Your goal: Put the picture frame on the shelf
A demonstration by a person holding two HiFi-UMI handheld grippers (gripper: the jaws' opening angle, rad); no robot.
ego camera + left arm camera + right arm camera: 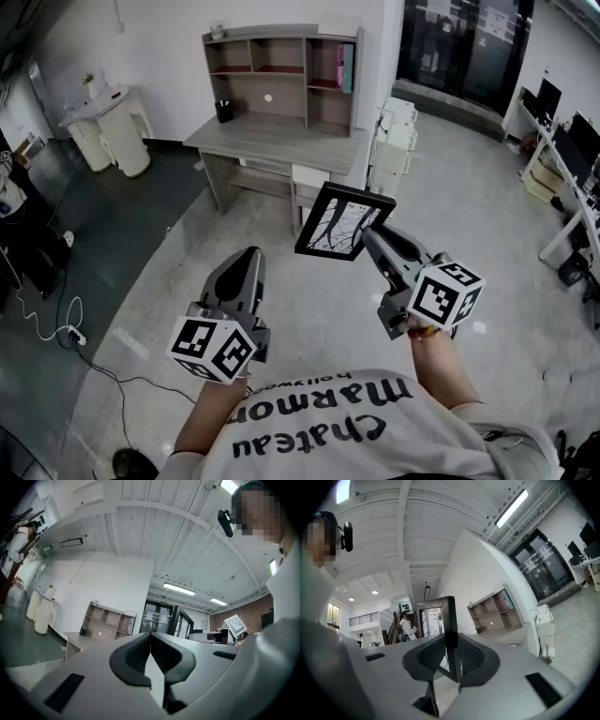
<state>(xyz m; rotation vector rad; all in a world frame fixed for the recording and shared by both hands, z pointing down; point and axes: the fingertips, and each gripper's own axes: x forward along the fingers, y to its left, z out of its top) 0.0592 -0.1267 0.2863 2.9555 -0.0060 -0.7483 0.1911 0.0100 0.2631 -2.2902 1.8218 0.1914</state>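
Note:
A black picture frame point(343, 221) with a branch drawing hangs in the air in front of me, tilted, with my right gripper point(367, 234) shut on its near right edge. In the right gripper view the frame point(440, 616) stands upright between the jaws, its dark edge pinched at the pads. My left gripper point(246, 272) is lower left, shut with nothing in it; its jaws point(151, 641) meet tip to tip. The shelf point(281, 80) is a grey hutch with several open cubbies on a desk point(274, 141) against the far wall, some way ahead.
A black pen cup point(225, 111) stands on the desk's left and books point(347, 67) fill the top right cubby. A white cabinet point(394, 141) stands right of the desk, white bins point(105, 131) at far left, cables point(66, 333) on the floor at left, office desks point(567, 159) at right.

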